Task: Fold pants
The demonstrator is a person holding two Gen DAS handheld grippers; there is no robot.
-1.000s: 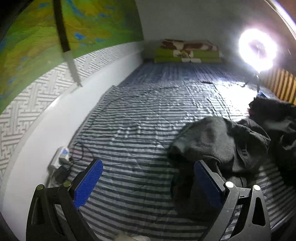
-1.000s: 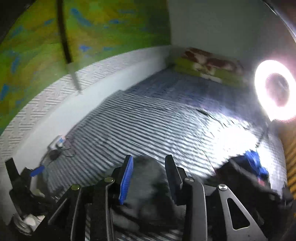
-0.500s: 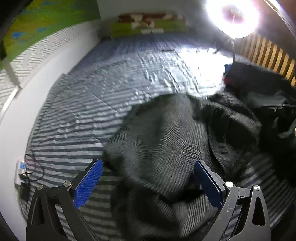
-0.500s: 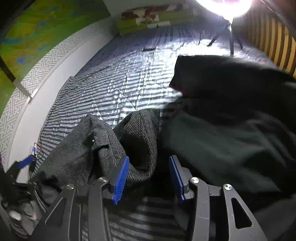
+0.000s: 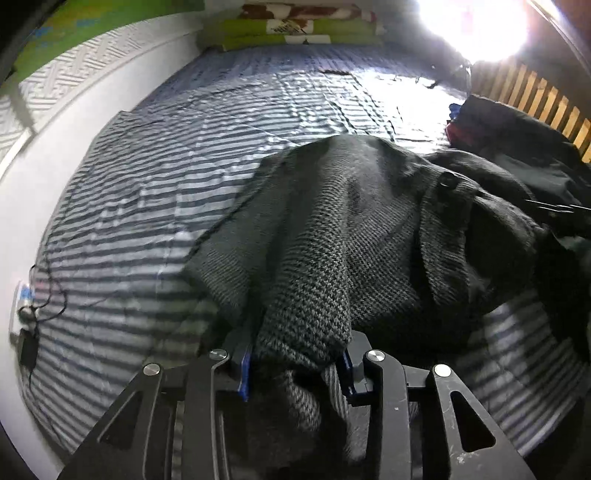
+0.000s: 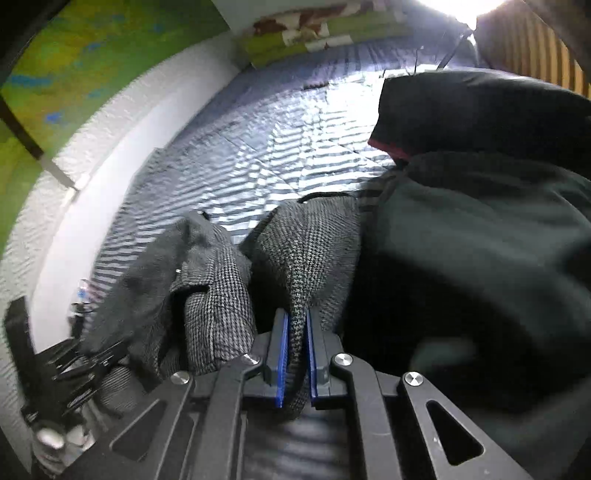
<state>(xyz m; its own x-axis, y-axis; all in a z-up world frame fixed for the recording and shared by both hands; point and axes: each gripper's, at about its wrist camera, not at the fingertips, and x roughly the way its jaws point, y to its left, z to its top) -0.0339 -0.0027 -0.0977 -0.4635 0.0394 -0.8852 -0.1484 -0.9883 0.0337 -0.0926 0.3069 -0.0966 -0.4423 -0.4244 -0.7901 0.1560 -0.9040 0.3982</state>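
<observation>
The grey houndstooth pants (image 5: 332,229) lie crumpled on the striped bed sheet (image 5: 155,192), with a dark button (image 5: 447,180) showing near their top edge. My left gripper (image 5: 295,365) is shut on a thick bunch of the fabric, its blue pads pressed against both sides. In the right wrist view the same pants (image 6: 306,251) rise in two folds, and my right gripper (image 6: 295,354) is shut on a thin edge of the right fold. The other gripper's black frame (image 6: 44,376) shows at the lower left there.
A heap of dark clothes (image 6: 480,229) lies right of the pants, also visible as dark clothes (image 5: 517,140). A white wall (image 5: 55,155) borders the bed on the left, with a power strip and cable (image 5: 26,310). Folded green bedding (image 5: 295,33) is at the far end, a ring light (image 5: 476,26) beyond.
Both grippers were open earlier and have closed on the pants. The left one moved in over the fabric; the right one pinched the right fold's edge.
</observation>
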